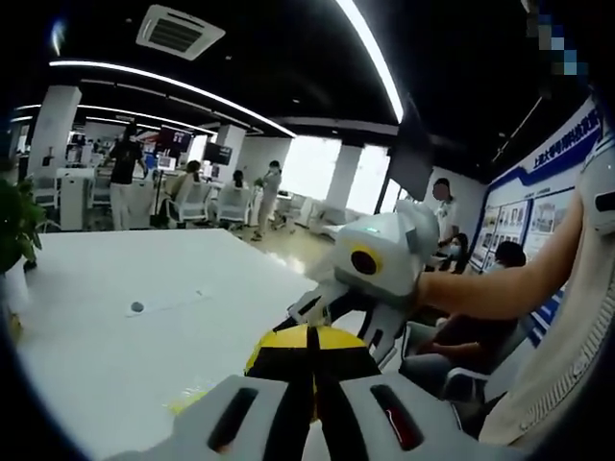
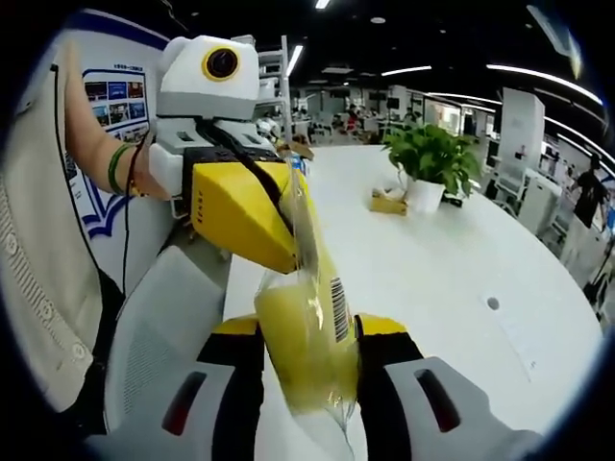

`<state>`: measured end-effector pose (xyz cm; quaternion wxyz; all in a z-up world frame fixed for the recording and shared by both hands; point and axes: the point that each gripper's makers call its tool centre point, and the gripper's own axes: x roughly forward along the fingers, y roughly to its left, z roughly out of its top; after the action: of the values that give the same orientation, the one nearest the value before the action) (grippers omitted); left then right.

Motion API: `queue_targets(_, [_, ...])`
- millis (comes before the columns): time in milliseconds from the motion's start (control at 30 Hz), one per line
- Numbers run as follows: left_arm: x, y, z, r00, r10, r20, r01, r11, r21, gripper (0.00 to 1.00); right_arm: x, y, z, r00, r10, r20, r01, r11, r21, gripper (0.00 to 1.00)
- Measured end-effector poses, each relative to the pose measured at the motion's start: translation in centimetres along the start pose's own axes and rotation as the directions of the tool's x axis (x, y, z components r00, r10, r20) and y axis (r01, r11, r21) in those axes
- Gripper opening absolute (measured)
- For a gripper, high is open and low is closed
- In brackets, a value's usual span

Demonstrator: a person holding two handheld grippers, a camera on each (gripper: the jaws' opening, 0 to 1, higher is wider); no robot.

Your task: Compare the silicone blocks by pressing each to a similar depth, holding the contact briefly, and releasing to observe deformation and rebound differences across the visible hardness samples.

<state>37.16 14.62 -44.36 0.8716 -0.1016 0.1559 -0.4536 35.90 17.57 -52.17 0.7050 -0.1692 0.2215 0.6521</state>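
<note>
In the left gripper view, the left tongs [image 1: 312, 384] rise from the bottom edge with their grey bases and black-and-yellow tips drawn together; the tips look narrow, but whether anything sits between them cannot be told here. Just beyond those tips hangs the right tongs [image 1: 327, 312], white with a yellow-ringed lens, carried by a person's forearm [image 1: 500, 283] that reaches in from the right. Behind both lies the white table [image 1: 115, 317], with a small round grommet [image 1: 136, 307] on it well to the left of the tongs and a leafy plant [image 1: 17, 223] at its far left edge. In the right gripper view, the right tongs [image 2: 307, 355] close narrowly on a yellow silicone block in a clear bag [image 2: 306, 346], which bears a barcode label [image 2: 339, 309]; the bag stands upright between the two jaws. The bag's upper end runs up into the left tongs [image 2: 274, 240], whose yellow housing comes down from above and grips it there, so both tongs hold the same bag above the table's near edge. Farther along the white table stands a potted plant [image 2: 428, 163] with a small yellow box [image 2: 387, 202] just beside it.
</note>
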Motion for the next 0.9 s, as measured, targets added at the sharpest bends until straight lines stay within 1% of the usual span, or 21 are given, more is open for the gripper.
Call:
queue_targets(67, [0.1, 0.2, -0.5, 1.0, 0.002, -0.009, -0.002, 1.0, -0.013, 0.0, 0.0, 0.0, 0.2, 1.0, 0.001, 0.009, -0.001, 1.0, 0.005, 0.36])
queue_targets(100, [0.2, 0.4, -0.7, 1.0, 0.018, -0.003, -0.018, 1.0, -0.019, 0.0, -0.2, 0.0, 0.3, 1.0, -0.004, 0.016, 0.004, 1.0, 0.005, 0.38])
queue_targets(133, [0.3, -0.1, -1.1, 1.0, -0.019, -0.023, 0.018, 0.998, -0.052, 0.0, -0.3, -0.1, 0.3, 1.0, -0.011, 0.021, 0.011, 1.0, 0.005, 0.4])
queue_targets(167, [0.5, 0.5, -1.1, 1.0, 0.02, -0.003, -0.02, 0.999, -0.047, 0.0, -0.4, -0.2, 0.3, 1.0, -0.017, 0.022, 0.016, 1.0, 0.006, 0.43])
queue_targets(200, [0.6, 0.2, -1.6, 1.0, -0.008, -0.023, 0.006, 0.998, -0.068, 0.0, -0.6, -0.3, 0.1, 1.0, -0.024, 0.02, 0.024, 1.0, 0.012, 0.46])
queue_targets(233, [0.8, 0.5, -1.6, 1.0, 0.014, -0.015, -0.015, 0.998, -0.057, 0.0, -0.8, -0.3, 0.0, 0.999, -0.031, 0.017, 0.031, 0.999, 0.015, 0.48])
queue_targets(300, [1.3, 0.4, -2.0, 1.0, 0.003, -0.022, -0.005, 0.997, -0.078, 0.0, -1.4, -0.3, -0.5, 0.999, -0.045, 0.019, 0.044, 0.999, 0.018, 0.48])
queue_targets(333, [1.5, 0.6, -2.1, 1.0, 0.013, -0.017, -0.014, 0.996, -0.084, 0.0, -1.6, -0.3, -0.7, 0.998, -0.052, 0.019, 0.051, 0.998, 0.027, 0.49])
queue_targets(367, [1.8, 0.3, -2.4, 1.0, -0.009, -0.029, 0.006, 0.995, -0.096, 0.0, -2.2, -0.4, -1.1, 0.997, -0.071, 0.019, 0.071, 0.997, 0.041, 0.5])
queue_targets(400, [1.9, 0.6, -2.3, 1.0, 0.017, -0.019, -0.018, 0.996, -0.087, 0.0, -2.6, -0.5, -1.3, 0.996, -0.084, 0.025, 0.083, 0.995, 0.046, 0.5])
queue_targets(433, [2.2, 0.1, -2.6, 0.999, -0.022, -0.035, 0.018, 0.994, -0.108, 0.0, -3.1, -0.4, -1.5, 0.994, -0.099, 0.036, 0.096, 0.994, 0.058, 0.5])
queue_targets(467, [2.5, 0.5, -2.6, 1.0, 0.007, -0.025, -0.009, 0.996, -0.089, 0.0, -4.0, -0.5, -1.7, 0.99, -0.128, 0.06, 0.122, 0.989, 0.087, 0.5])
queue_targets(567, [3.2, 0.4, -2.8, 0.999, -0.006, -0.033, 0.003, 0.996, -0.093, 0.0, -6.2, -0.1, -2.5, 0.977, -0.19, 0.1, 0.174, 0.974, 0.145, 0.49])
queue_targets(600, [3.6, 0.3, -3.0, 0.999, -0.019, -0.041, 0.014, 0.995, -0.101, 0.0, -7.4, 0.1, -3.3, 0.969, -0.223, 0.106, 0.204, 0.965, 0.168, 0.49])
queue_targets(633, [3.8, 0.4, -3.0, 0.999, -0.006, -0.038, 0.002, 0.996, -0.094, 0.0, -8.0, 0.2, -3.8, 0.964, -0.244, 0.108, 0.223, 0.958, 0.179, 0.49])
queue_targets(667, [4.2, 0.2, -3.3, 0.999, -0.028, -0.045, 0.023, 0.994, -0.108, 0.0, -9.1, 0.4, -4.7, 0.954, -0.278, 0.108, 0.252, 0.945, 0.207, 0.49])
queue_targets(733, [4.8, 0.1, -3.4, 0.999, -0.027, -0.043, 0.022, 0.994, -0.111, 0.0, -10.6, 0.8, -5.9, 0.941, -0.321, 0.108, 0.287, 0.925, 0.249, 0.48])
queue_targets(767, [5.3, 0.2, -3.6, 0.999, -0.021, -0.042, 0.016, 0.994, -0.11, 0.0, -11.7, 1.2, -6.6, 0.93, -0.35, 0.116, 0.308, 0.91, 0.276, 0.48])
queue_targets(833, [6.1, 0.1, -4.0, 0.998, -0.036, -0.049, 0.03, 0.991, -0.127, 0.0, -13.1, 1.6, -8.1, 0.916, -0.39, 0.096, 0.345, 0.885, 0.312, 0.48])
queue_targets(867, [6.5, 0.2, -4.2, 0.999, -0.029, -0.045, 0.023, 0.992, -0.124, 0.0, -14.0, 1.9, -9.1, 0.905, -0.415, 0.087, 0.366, 0.868, 0.337, 0.48])
queue_targets(900, [7.2, 0.0, -4.5, 0.998, -0.042, -0.051, 0.035, 0.99, -0.138, 0.0, -14.8, 2.4, -10.1, 0.896, -0.437, 0.075, 0.384, 0.851, 0.357, 0.47])
